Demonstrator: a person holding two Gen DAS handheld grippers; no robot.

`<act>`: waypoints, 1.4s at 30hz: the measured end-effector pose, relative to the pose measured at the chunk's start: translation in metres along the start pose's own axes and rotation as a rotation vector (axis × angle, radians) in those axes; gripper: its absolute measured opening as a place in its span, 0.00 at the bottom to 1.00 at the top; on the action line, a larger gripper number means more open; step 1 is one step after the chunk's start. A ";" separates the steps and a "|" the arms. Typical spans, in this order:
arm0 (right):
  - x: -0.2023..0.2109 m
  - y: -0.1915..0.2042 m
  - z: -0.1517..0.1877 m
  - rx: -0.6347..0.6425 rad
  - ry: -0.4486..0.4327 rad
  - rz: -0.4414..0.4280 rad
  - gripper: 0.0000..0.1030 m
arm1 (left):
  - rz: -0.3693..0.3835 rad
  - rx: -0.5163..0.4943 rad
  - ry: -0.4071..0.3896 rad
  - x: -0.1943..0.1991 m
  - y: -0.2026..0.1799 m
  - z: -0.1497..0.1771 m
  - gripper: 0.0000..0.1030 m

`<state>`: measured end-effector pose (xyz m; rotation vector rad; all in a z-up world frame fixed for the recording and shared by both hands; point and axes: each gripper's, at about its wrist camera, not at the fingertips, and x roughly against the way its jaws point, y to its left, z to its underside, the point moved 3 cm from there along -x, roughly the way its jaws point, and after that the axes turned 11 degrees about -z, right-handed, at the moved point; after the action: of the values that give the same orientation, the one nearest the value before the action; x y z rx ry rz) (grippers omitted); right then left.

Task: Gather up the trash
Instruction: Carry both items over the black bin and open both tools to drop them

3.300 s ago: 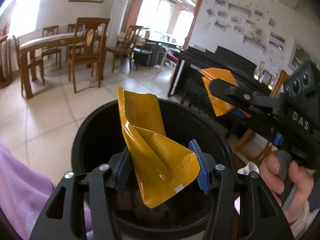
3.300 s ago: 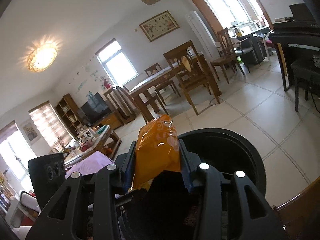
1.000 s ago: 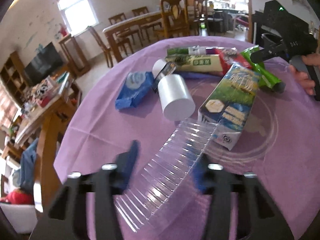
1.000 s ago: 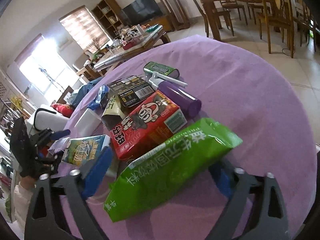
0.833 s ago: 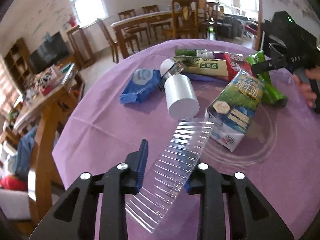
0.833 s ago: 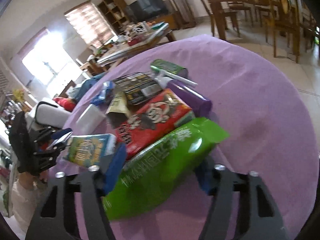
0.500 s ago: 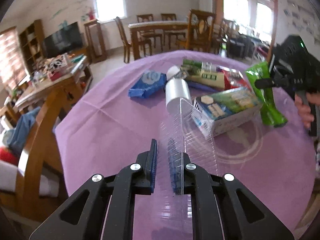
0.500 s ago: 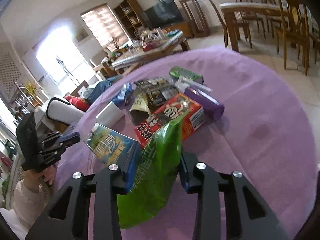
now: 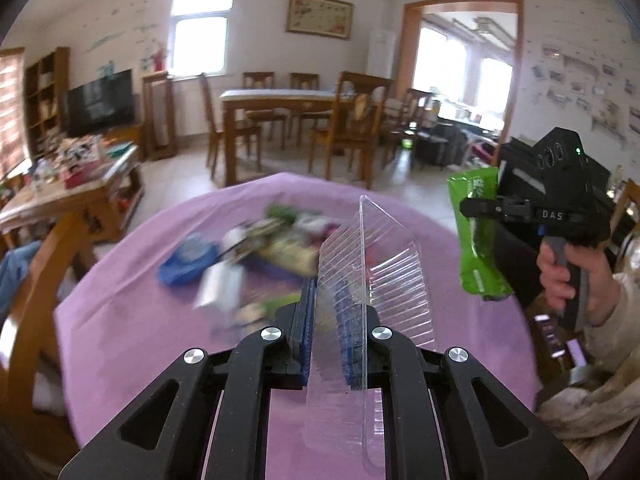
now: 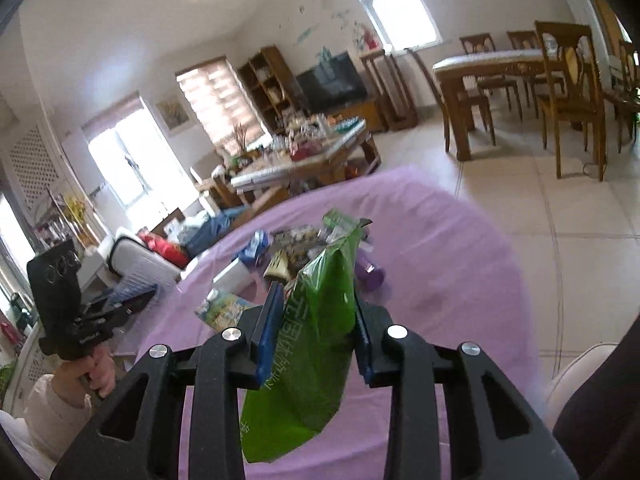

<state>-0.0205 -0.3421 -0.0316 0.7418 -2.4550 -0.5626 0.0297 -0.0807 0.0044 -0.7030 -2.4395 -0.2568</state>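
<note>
Clear ribbed plastic tray (image 9: pixel 376 280) stands on edge at frame centre in the left wrist view, pinched between the blue pads (image 9: pixel 306 332) of the left gripper (image 9: pixel 326 336); jaws narrow, clamped on the tray wall, having just closed on it within the last second. Tray is up off the purple tablecloth (image 9: pixel 132 320). Green snack bag (image 10: pixel 316 332) hangs centre of the right wrist view, squeezed between the blue pads (image 10: pixel 270 328) of the right gripper (image 10: pixel 316 336); jaws part closed and gripping the bag, also just finished closing. Bag bottom droops below the fingers toward 6 o'clock. In the left view the same green bag (image 9: pixel 476 236) shows at 3 o'clock, held by the right gripper (image 9: pixel 476 208) with a hand (image 9: pixel 568 272) on the grip. Remaining litter pile (image 9: pixel 248 252) sits on the cloth at 10 o'clock from the tray, blurred; blue packet (image 9: pixel 188 260) at its left edge. In the right view, a milk carton (image 10: pixel 224 308) lies at 9 o'clock of the bag and a purple bottle (image 10: pixel 370 268) at 1 o'clock. Dining table (image 9: pixel 280 100) at 12 o'clock beyond.
</note>
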 end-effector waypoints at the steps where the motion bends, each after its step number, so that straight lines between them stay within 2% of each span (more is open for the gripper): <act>1: 0.009 -0.003 -0.003 0.003 -0.019 0.002 0.31 | 0.011 -0.004 -0.001 -0.004 -0.009 -0.005 0.12; 9: 0.102 -0.042 -0.021 -0.005 -0.199 0.084 0.31 | 0.163 -0.071 -0.018 -0.057 -0.126 -0.049 0.12; 16: 0.187 -0.093 -0.022 -0.044 -0.376 0.238 0.31 | 0.345 -0.092 -0.024 -0.110 -0.247 -0.080 0.12; 18: 0.206 -0.105 -0.019 -0.062 -0.420 0.280 0.31 | 0.375 -0.097 -0.021 -0.128 -0.280 -0.086 0.12; 22: 0.241 -0.135 -0.007 -0.104 -0.499 0.379 0.31 | 0.429 -0.107 0.007 -0.162 -0.348 -0.090 0.12; 28: 0.263 -0.164 0.005 -0.159 -0.556 0.442 0.31 | 0.482 -0.135 0.070 -0.211 -0.435 -0.079 0.12; 35: 0.281 -0.185 0.015 -0.185 -0.599 0.477 0.31 | 0.495 -0.157 0.105 -0.239 -0.487 -0.068 0.12; 42: 0.292 -0.186 0.028 -0.163 -0.594 0.568 0.31 | 0.465 -0.163 0.116 -0.249 -0.496 -0.066 0.12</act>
<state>-0.1750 -0.6527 -0.0477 -0.2428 -2.9163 -0.8194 -0.0329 -0.6269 -0.0984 -1.2623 -2.0888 -0.3005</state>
